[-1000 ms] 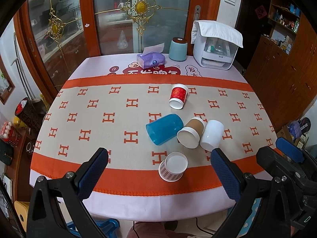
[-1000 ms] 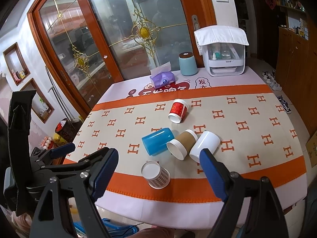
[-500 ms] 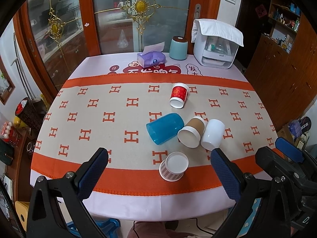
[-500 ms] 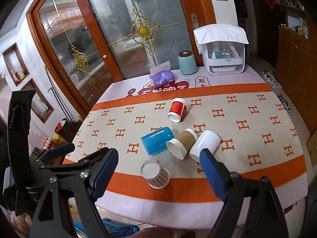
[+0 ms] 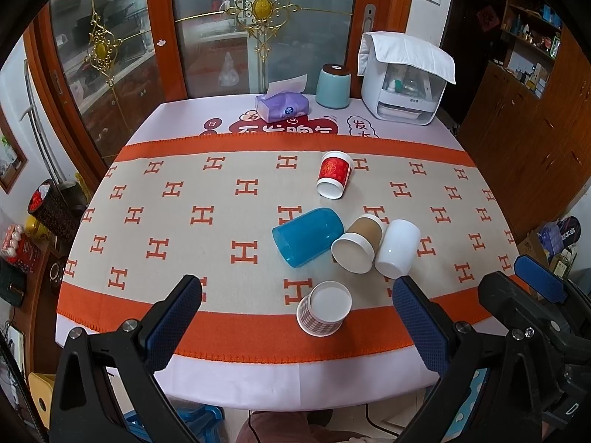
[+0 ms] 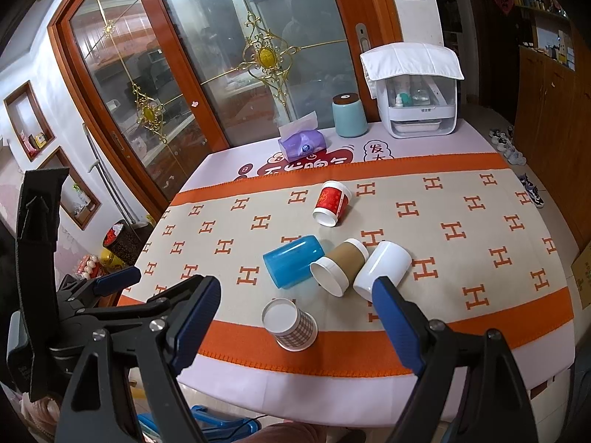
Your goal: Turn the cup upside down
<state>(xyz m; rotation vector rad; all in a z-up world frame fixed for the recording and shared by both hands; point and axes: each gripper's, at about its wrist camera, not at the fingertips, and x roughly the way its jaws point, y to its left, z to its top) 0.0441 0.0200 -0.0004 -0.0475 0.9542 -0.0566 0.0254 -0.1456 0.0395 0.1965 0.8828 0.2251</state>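
Observation:
Several cups lie on their sides on the orange-and-beige tablecloth: a checked paper cup nearest the front edge, a blue plastic cup, a brown paper cup, a white cup and a red paper cup further back. My left gripper is open and empty, held before the table's front edge. My right gripper is open and empty, also short of the table, to the right of the left one.
At the table's back edge stand a purple tissue pack, a teal canister and a white appliance under a cloth. Glass sliding doors are behind the table. Wooden cabinets line the right side.
Both views have shifted very slightly; the cups have not moved and both grippers stay open.

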